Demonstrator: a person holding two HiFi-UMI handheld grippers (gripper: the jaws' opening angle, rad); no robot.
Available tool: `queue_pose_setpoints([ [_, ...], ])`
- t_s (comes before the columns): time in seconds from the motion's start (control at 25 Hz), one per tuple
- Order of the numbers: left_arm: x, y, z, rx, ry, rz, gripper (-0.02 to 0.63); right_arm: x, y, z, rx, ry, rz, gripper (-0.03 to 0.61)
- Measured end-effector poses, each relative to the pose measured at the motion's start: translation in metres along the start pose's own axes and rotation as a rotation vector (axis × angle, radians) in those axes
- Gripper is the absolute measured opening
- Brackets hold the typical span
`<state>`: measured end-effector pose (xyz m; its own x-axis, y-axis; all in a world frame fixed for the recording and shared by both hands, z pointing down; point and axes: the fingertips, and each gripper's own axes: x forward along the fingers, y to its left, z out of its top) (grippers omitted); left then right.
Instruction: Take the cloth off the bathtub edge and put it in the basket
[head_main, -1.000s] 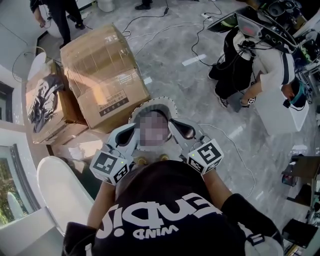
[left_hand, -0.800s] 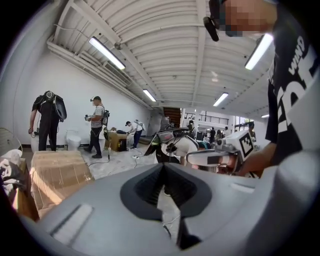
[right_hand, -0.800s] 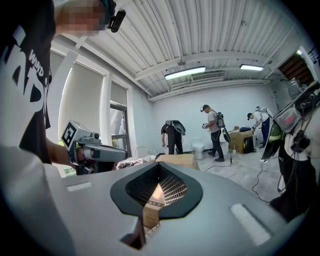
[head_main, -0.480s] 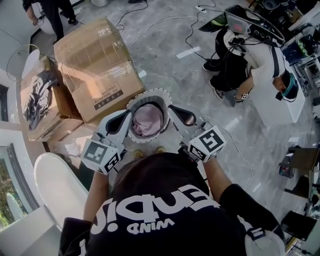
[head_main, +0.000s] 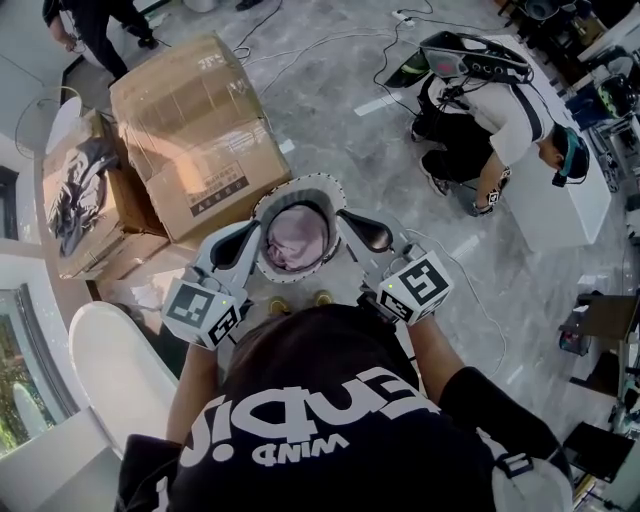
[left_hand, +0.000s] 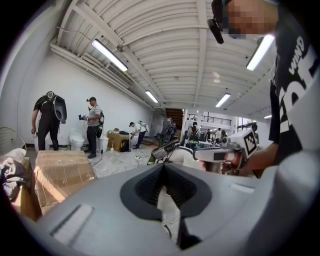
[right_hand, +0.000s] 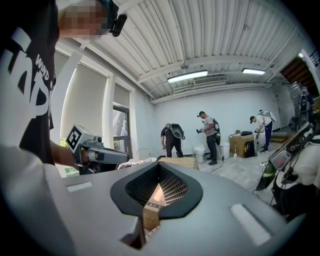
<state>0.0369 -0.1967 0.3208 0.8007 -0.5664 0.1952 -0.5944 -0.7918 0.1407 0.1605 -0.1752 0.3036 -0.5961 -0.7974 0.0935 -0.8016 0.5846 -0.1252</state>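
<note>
Between the left gripper (head_main: 248, 262) and the right gripper (head_main: 366, 236) in the head view, a crumpled, pale pink cloth (head_main: 297, 238) lies inside the round basket (head_main: 322, 186). The left gripper view shows its jaws pressed together, empty. The right gripper view shows the same: closed on nothing.

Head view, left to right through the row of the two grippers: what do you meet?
White bathtub edge → left gripper → basket with the pink cloth in it → right gripper → crouching person.
</note>
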Motion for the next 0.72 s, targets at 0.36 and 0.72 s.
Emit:
queue_pose_setpoints([
  [0.36, -0.003, -0.006, 0.0, 0.014, -0.004, 0.026, -0.003, -0.003, 0.008, 0.007, -0.027, -0.007, -0.003, 0.009],
  [0.72, -0.008, -0.014, 0.001, 0.02, -0.005, 0.04, -0.003, -0.015, 0.014, 0.005, -0.029, -0.007, 0.003, 0.009],
])
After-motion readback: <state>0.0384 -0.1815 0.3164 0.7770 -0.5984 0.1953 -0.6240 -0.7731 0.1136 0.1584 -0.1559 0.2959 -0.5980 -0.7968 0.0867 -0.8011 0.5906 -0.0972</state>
